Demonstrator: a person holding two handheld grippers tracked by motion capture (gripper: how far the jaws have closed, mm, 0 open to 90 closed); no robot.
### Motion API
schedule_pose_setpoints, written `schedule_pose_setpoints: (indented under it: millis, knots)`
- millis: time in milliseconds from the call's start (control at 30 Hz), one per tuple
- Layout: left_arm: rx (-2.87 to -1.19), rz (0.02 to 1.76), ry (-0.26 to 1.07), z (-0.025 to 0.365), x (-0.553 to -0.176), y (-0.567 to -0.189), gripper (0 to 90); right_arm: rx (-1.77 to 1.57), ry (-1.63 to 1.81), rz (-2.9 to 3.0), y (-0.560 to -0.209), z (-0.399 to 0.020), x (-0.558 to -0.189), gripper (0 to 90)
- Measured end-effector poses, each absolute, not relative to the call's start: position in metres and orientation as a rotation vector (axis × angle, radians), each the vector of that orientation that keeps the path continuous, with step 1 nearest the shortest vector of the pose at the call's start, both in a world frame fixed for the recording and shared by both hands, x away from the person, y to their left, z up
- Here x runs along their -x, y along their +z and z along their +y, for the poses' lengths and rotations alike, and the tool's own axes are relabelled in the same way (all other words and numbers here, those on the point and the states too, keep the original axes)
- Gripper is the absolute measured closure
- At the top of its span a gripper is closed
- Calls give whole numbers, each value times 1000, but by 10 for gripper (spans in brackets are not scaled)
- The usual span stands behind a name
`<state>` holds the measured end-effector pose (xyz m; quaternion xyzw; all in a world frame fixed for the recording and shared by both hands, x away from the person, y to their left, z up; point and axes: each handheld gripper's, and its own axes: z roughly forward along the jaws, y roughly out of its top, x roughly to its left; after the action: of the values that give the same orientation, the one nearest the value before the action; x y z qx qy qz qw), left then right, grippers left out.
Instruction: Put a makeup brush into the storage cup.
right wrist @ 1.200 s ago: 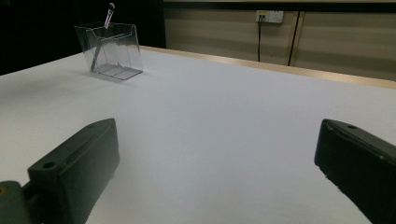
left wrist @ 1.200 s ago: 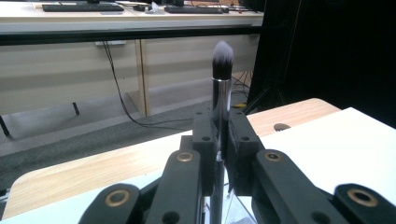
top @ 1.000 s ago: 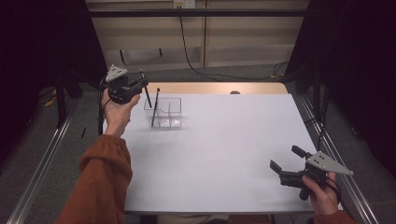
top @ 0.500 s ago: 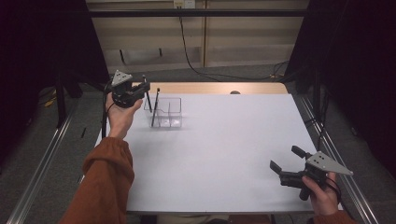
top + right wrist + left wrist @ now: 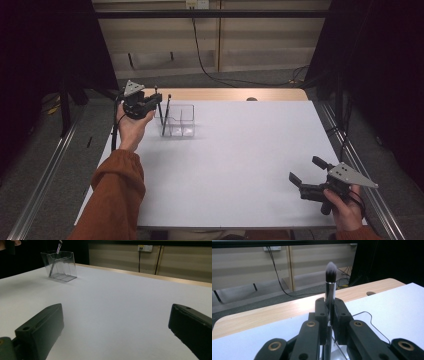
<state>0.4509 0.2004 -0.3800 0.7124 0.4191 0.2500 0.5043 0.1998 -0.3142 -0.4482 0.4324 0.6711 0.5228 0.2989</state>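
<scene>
My left gripper (image 5: 156,102) hangs at the table's far left, beside the clear organizer (image 5: 179,121). In the left gripper view its jaws (image 5: 329,305) are shut on a makeup brush (image 5: 331,277) with a silver ferrule, held upright, bristles up. From above, that held brush (image 5: 159,104) reads as a thin dark stick at the organizer's left edge. A second brush (image 5: 165,116) leans in the organizer's left compartment. My right gripper (image 5: 306,170) rests near the front right corner, open and holding nothing. Its own view shows wide jaws (image 5: 115,315), with the organizer (image 5: 61,265) and the leaning brush (image 5: 56,257) far off.
The white table top (image 5: 240,160) stretches between the two grippers. A wooden strip (image 5: 225,94) with a small hole (image 5: 251,99) runs along the back edge. Metal rails (image 5: 50,170) flank the table, and cables lie on the floor behind.
My left hand has sunk a little with the brush, staying beside the organizer. The right gripper has kept still.
</scene>
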Motion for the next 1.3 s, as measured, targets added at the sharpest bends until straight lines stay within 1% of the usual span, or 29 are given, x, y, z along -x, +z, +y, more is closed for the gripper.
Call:
schedule_pose_setpoints:
  millis: [167, 233, 367, 633, 1000, 1133, 1167, 1233, 1300]
  knots:
    - [-1718, 1004, 588, 198, -449, -383, 840, -1149, 1393, 1780, -448, -314, -200, 0]
    - [-1752, 992, 619, 195, -449, -384, 840, -1153, 1399, 1780, -448, -314, -200, 0]
    - [-1735, 1023, 586, 197, -450, -391, 840, -1146, 1400, 1781, -448, -313, -199, 0]
    - [-1759, 1027, 588, 193, -450, -394, 839, -1147, 1401, 1780, -448, -314, -200, 0]
    - [-1750, 1048, 554, 197, -451, -400, 830, -1151, 1399, 1782, -448, -314, -199, 0]
    - [-1761, 1047, 573, 196, -451, -400, 786, -1150, 1400, 1782, -448, -314, -199, 0]
    - [-1754, 1047, 571, 196, -451, -401, 763, -1151, 1401, 1779, -448, -314, -200, 0]
    - [-1759, 1055, 581, 195, -451, -401, 645, -1152, 1400, 1783, -448, -314, -200, 0]
    - [-1754, 1061, 569, 195, -452, -402, 618, -1147, 1403, 1783, -448, -314, -199, 0]
